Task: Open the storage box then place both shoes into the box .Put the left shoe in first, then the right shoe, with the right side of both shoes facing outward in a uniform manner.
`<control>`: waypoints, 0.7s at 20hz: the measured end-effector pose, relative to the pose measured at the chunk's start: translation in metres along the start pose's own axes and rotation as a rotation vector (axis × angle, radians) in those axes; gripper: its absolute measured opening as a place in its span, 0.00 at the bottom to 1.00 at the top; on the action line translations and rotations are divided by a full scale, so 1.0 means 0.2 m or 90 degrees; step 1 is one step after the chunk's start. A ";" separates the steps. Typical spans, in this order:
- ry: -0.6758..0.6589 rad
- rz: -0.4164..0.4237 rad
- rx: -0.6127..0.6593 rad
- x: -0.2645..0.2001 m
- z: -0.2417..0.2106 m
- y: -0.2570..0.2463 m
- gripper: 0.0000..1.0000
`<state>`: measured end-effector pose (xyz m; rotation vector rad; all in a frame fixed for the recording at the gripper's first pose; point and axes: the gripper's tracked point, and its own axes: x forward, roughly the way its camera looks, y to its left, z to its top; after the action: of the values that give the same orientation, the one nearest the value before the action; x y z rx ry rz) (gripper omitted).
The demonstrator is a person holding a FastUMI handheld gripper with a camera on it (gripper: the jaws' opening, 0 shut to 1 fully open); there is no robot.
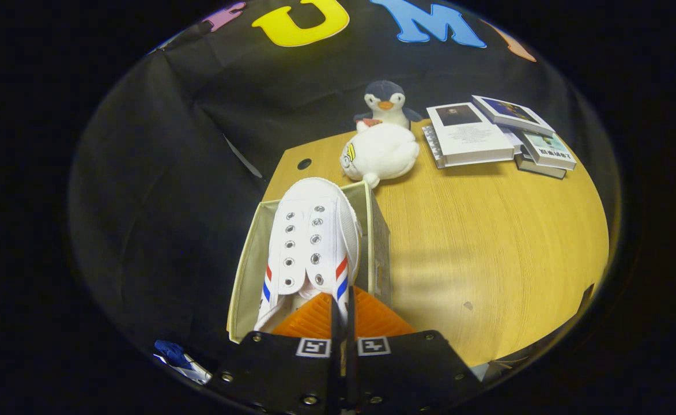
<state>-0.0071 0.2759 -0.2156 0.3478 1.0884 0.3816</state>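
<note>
Wooden tabletop (487, 242) ahead; my gripper (342, 314) pinches the white canvas sneaker's (312, 236) collar over the open beige fabric box (245, 271). I fear the toe snagging the far rim.

I see shoe (310, 242) heel hidden behind gripper (342, 314) | box (244, 271) interior mostly covered | 1 blue object (172, 351) unidentifiable

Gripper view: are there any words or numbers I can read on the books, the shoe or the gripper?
On the books: print on the covers, too small and blurred to read.
On the white shoe: no words, just red and blue stripes.
On the gripper, pinching the shoe's side over the storage box: two square code marks, no words.
</note>
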 end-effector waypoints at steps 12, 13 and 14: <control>-0.175 0.003 -0.100 -0.32 0.33 -0.06 0.98; -0.192 0.001 -0.109 -0.37 0.36 -0.07 0.98; -0.206 0.000 -0.118 -0.42 0.38 -0.08 0.98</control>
<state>0.0294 0.2157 -0.1253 0.2346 0.7304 0.4067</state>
